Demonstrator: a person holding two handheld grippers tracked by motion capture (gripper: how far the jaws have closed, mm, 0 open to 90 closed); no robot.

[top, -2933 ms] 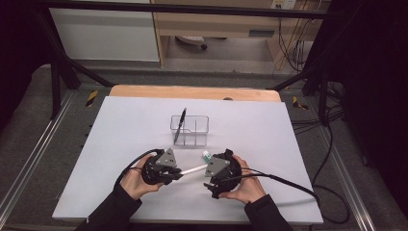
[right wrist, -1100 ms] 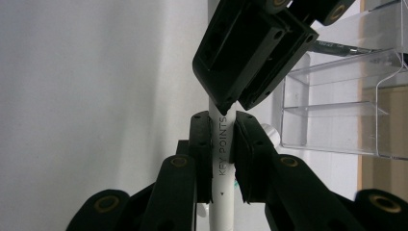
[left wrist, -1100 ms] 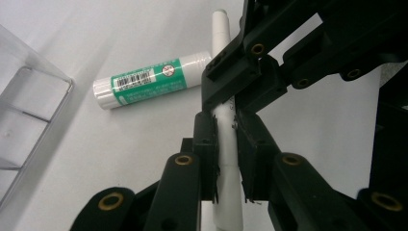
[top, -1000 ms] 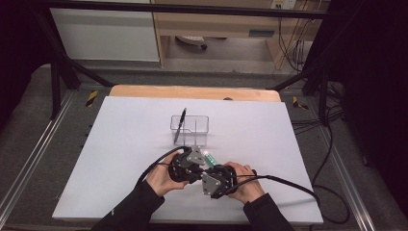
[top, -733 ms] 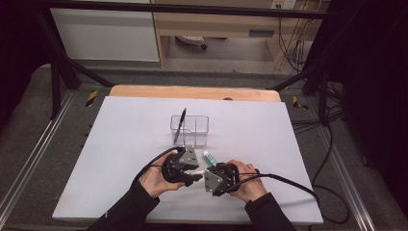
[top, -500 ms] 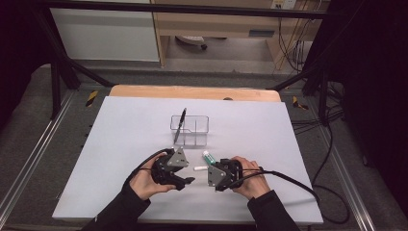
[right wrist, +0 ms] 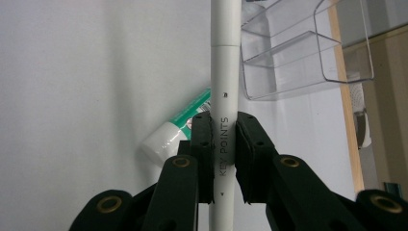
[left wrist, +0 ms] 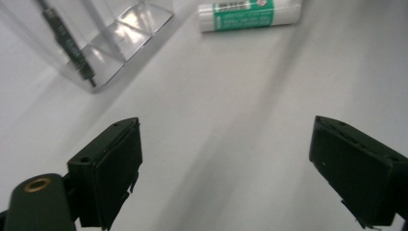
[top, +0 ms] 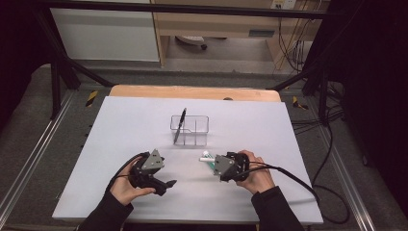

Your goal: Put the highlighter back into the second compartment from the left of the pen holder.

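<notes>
Nearest the person, the left tool (top: 166, 184) sits spread wide and empty on the worktop (top: 120, 125). Over right, the right tool (right wrist: 223, 144) pinches a white pen (right wrist: 224, 72) marked "KEY POINTS", long axis aimed at the clear organizer (top: 195, 126) farther off. Green-labelled tube (left wrist: 250, 13) lies between.

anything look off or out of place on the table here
Nothing looks spilled or damaged. A green-and-white tube lies loose on its side on the table beside the clear organizer, where a dark pen leans. The right tool grips a white pen; the left tool is open.
</notes>
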